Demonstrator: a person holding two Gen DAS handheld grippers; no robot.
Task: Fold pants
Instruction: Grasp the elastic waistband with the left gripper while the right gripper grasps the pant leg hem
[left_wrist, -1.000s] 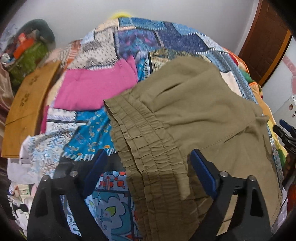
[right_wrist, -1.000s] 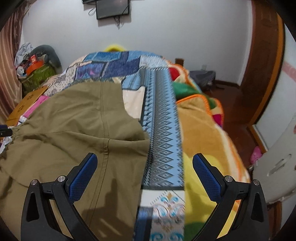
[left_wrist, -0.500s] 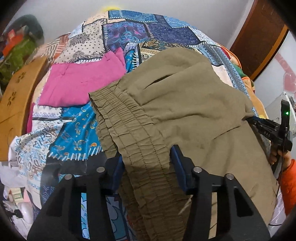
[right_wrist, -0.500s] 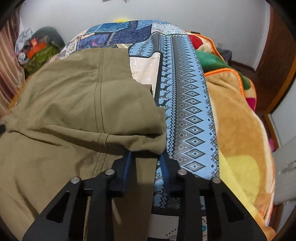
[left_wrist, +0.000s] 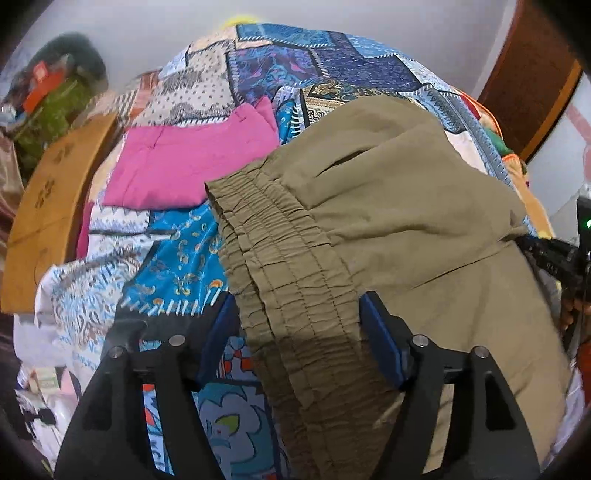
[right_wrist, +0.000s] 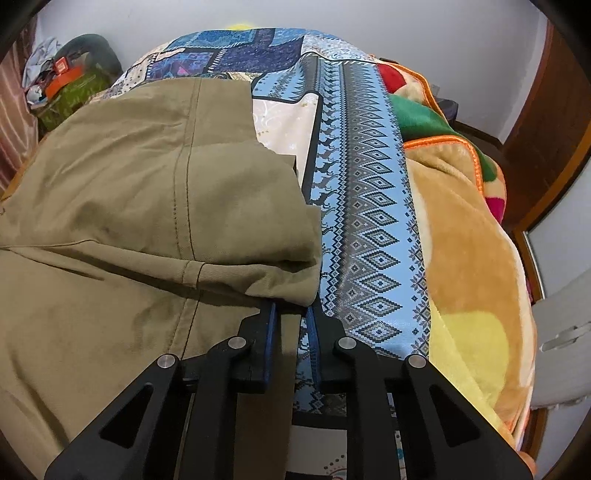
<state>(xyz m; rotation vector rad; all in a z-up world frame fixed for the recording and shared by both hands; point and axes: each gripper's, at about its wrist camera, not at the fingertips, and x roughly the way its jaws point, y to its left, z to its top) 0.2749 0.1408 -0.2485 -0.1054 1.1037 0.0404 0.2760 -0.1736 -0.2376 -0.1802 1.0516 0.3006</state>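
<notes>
Olive pants (left_wrist: 388, 206) lie spread on a patterned bedcover (right_wrist: 369, 206). Their gathered elastic waistband (left_wrist: 280, 258) runs between the fingers of my left gripper (left_wrist: 297, 332). Its jaws are opening, and the blue pads stand at the band's two edges without squeezing it. In the right wrist view the pants (right_wrist: 147, 192) have one layer folded over. My right gripper (right_wrist: 291, 314) is closing, and its pads pinch the thick folded edge at the pants' right side. The right gripper (left_wrist: 554, 254) also shows at the far right of the left wrist view, gripping the cloth.
A folded pink garment (left_wrist: 184, 166) lies on the bed beyond the waistband. A wooden board (left_wrist: 48, 206) and a pile of bags (right_wrist: 70, 85) stand at the left. A plush orange-edged blanket (right_wrist: 461, 240) covers the bed's right side, with a brown door (left_wrist: 528, 74) behind.
My right gripper came down onto the pants' right edge and closed on it. My left gripper's jaws narrowed around the waistband, then widened again.
</notes>
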